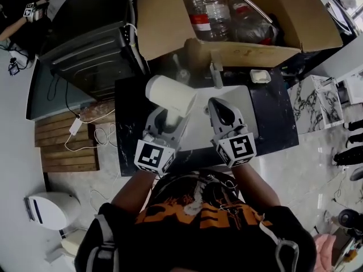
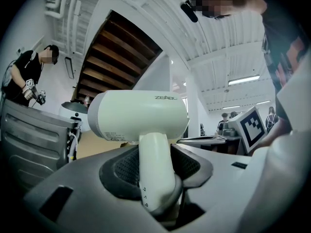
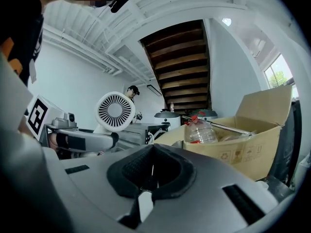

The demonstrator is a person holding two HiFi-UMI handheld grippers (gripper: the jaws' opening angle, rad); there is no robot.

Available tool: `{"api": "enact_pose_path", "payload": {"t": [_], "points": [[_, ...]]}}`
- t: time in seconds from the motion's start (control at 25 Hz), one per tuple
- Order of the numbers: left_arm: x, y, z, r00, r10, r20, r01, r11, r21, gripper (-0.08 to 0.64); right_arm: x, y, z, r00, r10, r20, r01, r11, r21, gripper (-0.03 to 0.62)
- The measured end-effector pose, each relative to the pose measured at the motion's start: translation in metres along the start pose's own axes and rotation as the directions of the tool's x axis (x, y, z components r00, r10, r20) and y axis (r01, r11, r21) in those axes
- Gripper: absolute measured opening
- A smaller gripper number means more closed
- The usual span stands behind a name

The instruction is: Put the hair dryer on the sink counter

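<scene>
The white hair dryer [image 1: 170, 95] hangs above the left part of the black sink counter [image 1: 272, 118], barrel up and tilted left. My left gripper [image 1: 169, 119] is shut on its handle; in the left gripper view the handle [image 2: 154, 178] stands upright between the pads with the barrel [image 2: 138, 115] above. My right gripper [image 1: 222, 113] hovers over the white sink basin [image 1: 198, 132], jaws shut with nothing in them [image 3: 151, 171]. The right gripper view shows the dryer's round rear grille [image 3: 115, 111] to its left.
A cardboard box [image 1: 244, 52] with plastic bottles [image 1: 209, 10] sits behind the counter. A faucet [image 1: 215, 72] and a small white dish [image 1: 260, 76] stand at the sink's back edge. A dark appliance [image 1: 91, 50], wooden boards [image 1: 62, 140] with a white cable, and a toilet [image 1: 48, 208] lie to the left.
</scene>
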State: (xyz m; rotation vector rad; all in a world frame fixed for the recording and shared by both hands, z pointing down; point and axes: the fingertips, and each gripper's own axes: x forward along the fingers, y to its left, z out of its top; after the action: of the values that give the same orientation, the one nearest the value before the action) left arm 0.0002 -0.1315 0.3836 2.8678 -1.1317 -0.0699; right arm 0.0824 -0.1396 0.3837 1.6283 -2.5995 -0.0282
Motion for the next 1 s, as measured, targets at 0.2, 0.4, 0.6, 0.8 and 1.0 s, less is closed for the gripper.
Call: {"api": "enact_pose_path", "payload": {"t": [0.2,0.4,0.6,0.8,1.0], "points": [[-0.022,0.045,-0.008,0.998,0.054,-0.017,-0.054,0.999,0.003,0.198,0.038,0.039,-0.003,0.998,0.068,0.006,-0.068,0.998,0.014,0.014],[-0.052,0.086,-0.015,0.993,0.112,-0.028,-0.111,0.993,0.024,0.198,0.070,0.073,-0.010,0.991,0.137,0.001,-0.137,0.990,0.025,0.014],[-0.072,0.120,-0.035,0.981,0.170,-0.097,-0.173,0.985,-0.023,0.198,0.100,0.096,-0.028,0.982,0.184,-0.033,-0.181,0.981,0.063,0.014],[-0.083,0.144,-0.081,0.948,0.203,-0.244,-0.226,0.972,-0.068,0.198,0.120,0.120,-0.057,0.969,0.229,-0.095,-0.223,0.972,0.077,0.014],[-0.083,0.166,-0.146,0.879,0.197,-0.434,-0.271,0.956,-0.114,0.198,0.130,0.143,-0.095,0.940,0.287,-0.185,-0.277,0.957,0.081,0.014]]}}
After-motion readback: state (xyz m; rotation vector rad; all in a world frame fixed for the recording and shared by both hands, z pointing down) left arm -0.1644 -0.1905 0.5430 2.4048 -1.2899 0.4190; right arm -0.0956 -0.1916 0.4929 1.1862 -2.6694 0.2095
